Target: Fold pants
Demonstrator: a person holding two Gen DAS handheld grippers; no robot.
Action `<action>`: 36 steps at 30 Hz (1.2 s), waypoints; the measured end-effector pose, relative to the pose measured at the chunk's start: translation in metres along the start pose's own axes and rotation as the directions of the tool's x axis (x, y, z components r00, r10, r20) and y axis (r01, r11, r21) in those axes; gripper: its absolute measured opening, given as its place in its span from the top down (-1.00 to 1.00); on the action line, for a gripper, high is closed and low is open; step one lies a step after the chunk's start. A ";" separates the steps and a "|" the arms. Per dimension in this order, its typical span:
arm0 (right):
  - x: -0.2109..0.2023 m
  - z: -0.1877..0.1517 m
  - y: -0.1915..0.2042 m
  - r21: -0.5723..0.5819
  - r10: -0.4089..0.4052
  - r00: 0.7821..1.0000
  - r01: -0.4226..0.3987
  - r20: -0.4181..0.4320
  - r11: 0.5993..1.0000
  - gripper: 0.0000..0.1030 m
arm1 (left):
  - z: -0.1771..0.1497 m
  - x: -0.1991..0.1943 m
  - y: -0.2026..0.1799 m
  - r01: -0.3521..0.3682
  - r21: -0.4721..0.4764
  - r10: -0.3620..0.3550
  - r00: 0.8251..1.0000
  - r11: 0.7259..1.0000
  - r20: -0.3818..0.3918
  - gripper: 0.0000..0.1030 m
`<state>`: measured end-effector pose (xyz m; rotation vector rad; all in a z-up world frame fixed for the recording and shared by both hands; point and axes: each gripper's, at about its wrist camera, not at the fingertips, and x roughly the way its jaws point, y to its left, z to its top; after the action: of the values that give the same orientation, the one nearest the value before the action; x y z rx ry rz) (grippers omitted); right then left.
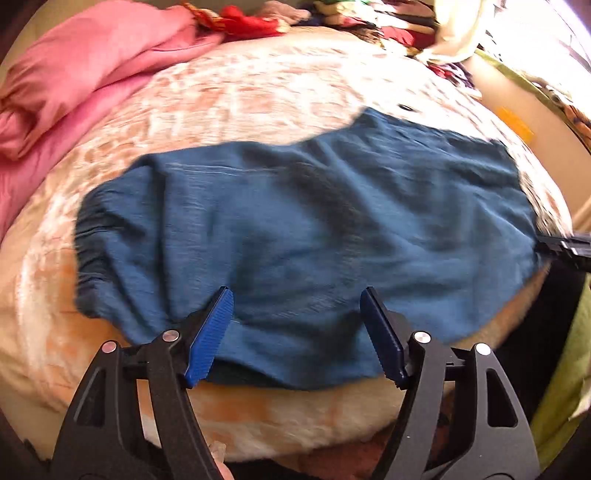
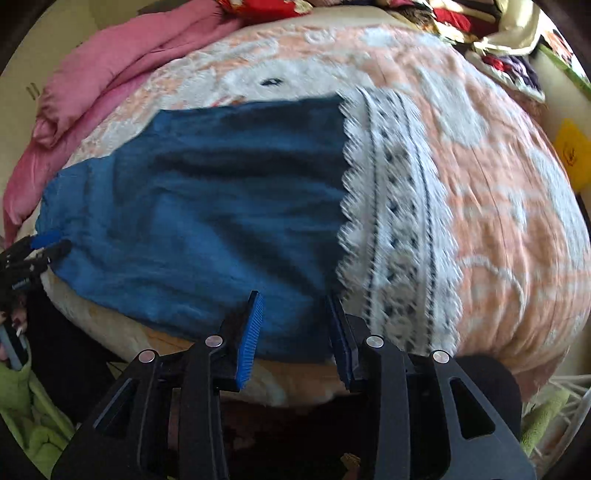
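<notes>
Looking down along the left gripper (image 1: 297,299), I found its blue-padded tongs standing wide apart above the near hem of the blue pants (image 1: 303,229), with nothing pinched between the pads. The pants lay flat in a folded slab on the peach-and-white blanket (image 1: 236,96), spread from about 9 o'clock to 3 o'clock across the middle of the left wrist view. Their gathered waistband edge sat at 9 o'clock. At 3 o'clock in that view I saw the tip of the right gripper (image 1: 565,247) at the cloth's far corner.

From the right wrist view, the right gripper (image 2: 295,306) held its tongs parted by a narrower gap, poised over the near edge of the pants (image 2: 207,206), close to their right-hand corner. The pads did not press the fabric. A white lace trim band (image 2: 399,221) with a scalloped edge ran from 12 o'clock to 6 o'clock just beside the right border of the pants, touching it. I noted the left gripper (image 2: 40,247) at 9 o'clock in that view, at the waistband end.

A pink quilt (image 1: 85,70) lay bunched at 10 o'clock, off the pants. Mixed coloured clothes (image 1: 369,22) were heaped at 12 o'clock, well apart from the work area. A light green cloth (image 2: 33,402) hung at 8 o'clock below the bed's edge. Both views were motion-blurred.
</notes>
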<state>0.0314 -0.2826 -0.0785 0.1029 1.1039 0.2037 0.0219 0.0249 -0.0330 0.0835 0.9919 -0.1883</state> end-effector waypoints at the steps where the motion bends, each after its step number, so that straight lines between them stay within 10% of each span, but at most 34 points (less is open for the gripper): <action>1: -0.001 -0.002 -0.006 0.019 0.014 1.000 -0.014 0.000 1.000 0.38 | 0.002 0.002 0.006 -0.021 -0.006 0.021 1.000 1.000 0.006 -0.24; 11: -0.020 -0.003 -0.010 0.031 0.088 0.995 -0.090 0.046 0.995 0.25 | 0.013 -0.015 0.005 -0.004 -0.009 0.005 0.999 1.000 0.043 -0.34; 23: -0.060 0.077 -0.062 0.107 0.059 0.959 -0.092 0.278 0.990 0.18 | 0.102 -0.017 -0.020 0.148 0.013 -0.149 0.977 0.989 0.150 -0.38; 34: 0.016 0.133 -0.101 0.167 0.134 0.982 -0.155 0.132 0.974 0.37 | 0.145 0.072 -0.059 0.199 0.013 -0.199 0.980 0.980 0.026 -0.38; 36: 0.020 0.128 -0.103 0.176 0.166 0.976 -0.189 0.138 0.966 0.59 | 0.146 0.084 -0.061 0.203 0.009 -0.203 0.979 0.979 0.004 0.06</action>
<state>0.1657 -0.3764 -0.0578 0.3803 0.9897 0.2506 0.1748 -0.0675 -0.0232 -0.0112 0.9948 -0.3799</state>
